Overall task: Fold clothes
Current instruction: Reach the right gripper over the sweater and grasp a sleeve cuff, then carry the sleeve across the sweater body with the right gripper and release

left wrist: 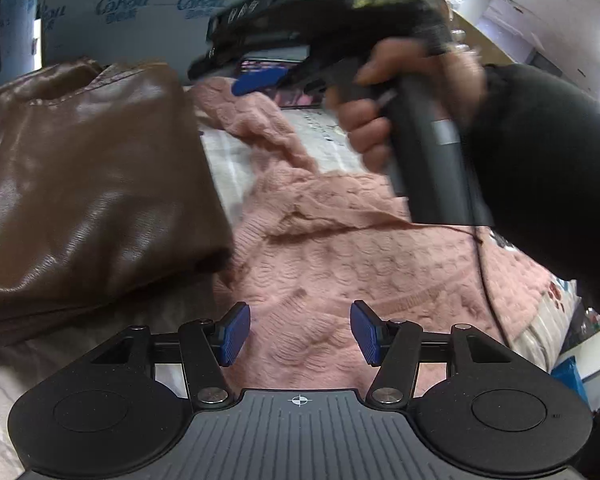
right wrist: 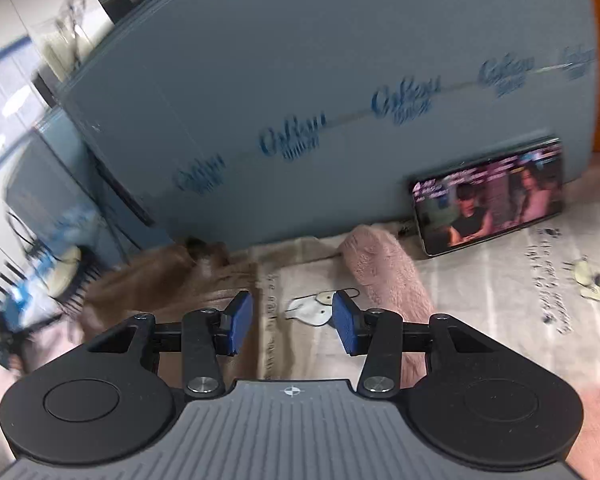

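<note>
My left tool [left wrist: 300, 334] was released, blue pads [left wrist: 233, 335] apart with nothing pinched between them, hanging over the pink knit sweater [left wrist: 340, 264]. The sweater lay spread across the printed bedsheet [left wrist: 228, 160], rumpled, one sleeve [left wrist: 260, 120] running up toward the far side. Just left of the sweater sat the brown leather jacket [left wrist: 88, 184], bunched in a glossy heap, its edge touching or overlapping the sweater; I couldn't tell which.

My right tool [right wrist: 293, 322] was also released, jaws apart and empty, pads clear of any cloth. In the left wrist view it showed blurred above the sweater sleeve, one blue pad [left wrist: 256, 80] visible, my hand [left wrist: 384, 92] wrapped around its grey handle [left wrist: 432, 148], black sleeve [left wrist: 548, 184] behind it. A thin dark cord [left wrist: 488, 280] hung from the handle over the sweater.

From the right wrist view, below the right tool was bedsheet with a cartoon print [right wrist: 312, 310]. The pink sleeve end [right wrist: 384, 272] lay just right of the tool, beside it, not touching the pads. Brown jacket [right wrist: 172, 284] to the left, blurred. A phone [right wrist: 488, 196] leaned against the blue-grey board with printed lettering [right wrist: 300, 100], screen lit, near the sleeve tip. The left background was too smeared to read.
</note>
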Demonstrator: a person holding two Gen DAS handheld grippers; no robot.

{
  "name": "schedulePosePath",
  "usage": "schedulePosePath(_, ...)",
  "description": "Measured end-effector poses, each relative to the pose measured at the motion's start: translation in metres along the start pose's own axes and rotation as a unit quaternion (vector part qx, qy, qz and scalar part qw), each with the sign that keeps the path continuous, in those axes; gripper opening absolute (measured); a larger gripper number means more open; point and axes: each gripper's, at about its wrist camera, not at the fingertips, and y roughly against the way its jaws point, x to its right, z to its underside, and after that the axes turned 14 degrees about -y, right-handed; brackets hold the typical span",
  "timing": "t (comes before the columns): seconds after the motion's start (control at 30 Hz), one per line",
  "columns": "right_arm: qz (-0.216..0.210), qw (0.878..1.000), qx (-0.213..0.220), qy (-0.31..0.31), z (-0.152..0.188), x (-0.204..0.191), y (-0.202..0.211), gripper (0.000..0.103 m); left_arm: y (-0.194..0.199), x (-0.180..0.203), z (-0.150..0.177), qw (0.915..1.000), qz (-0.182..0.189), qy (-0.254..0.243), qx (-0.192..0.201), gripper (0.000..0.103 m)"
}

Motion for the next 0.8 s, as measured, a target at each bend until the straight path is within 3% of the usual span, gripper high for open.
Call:
schedulePosePath(0.13, 0.086, 0.996, 0.017, 0.022, -0.009, 0.006, -0.035, 0.043, -0.01, -0.011, -0.003, 0.9997, 0.009, 0.022, -0.008, 0.056)
schedulePosePath(0.27, 0.104, 0.995, 0.001, -0.001, -0.013, 0.02, -0.055, 0.05, -0.022, -0.02, -0.005, 0.999, 0.022, 0.034, -0.017, 0.056)
schedulePosePath(0.4, 0.143, 0.989, -0.001, 0.034, -0.007, 0.018, -0.075, 0.056, -0.03, -0.028, -0.004, 0.9981, 0.032, 0.047, -0.023, 0.056)
schedulePosePath(0.43, 0.152, 0.987, 0.007, 0.045, -0.005, 0.017, -0.077, 0.055, -0.031, -0.029, -0.004, 0.998, 0.033, 0.048, -0.025, 0.056)
schedulePosePath(0.57, 0.178, 0.981, 0.037, 0.06, -0.001, 0.019, -0.07, 0.008, -0.032, -0.03, -0.003, 0.9978, 0.036, 0.05, -0.025, 0.056)
schedulePosePath(0.7, 0.118, 0.988, 0.089, 0.037, 0.002, 0.02, -0.017, 0.008, -0.024, -0.023, -0.003, 0.9984, 0.033, 0.043, -0.015, 0.056)
schedulePosePath(0.8, 0.071, 0.987, 0.145, 0.001, 0.012, 0.025, 0.039, 0.008, -0.017, -0.016, -0.003, 0.9989, 0.031, 0.034, -0.002, 0.056)
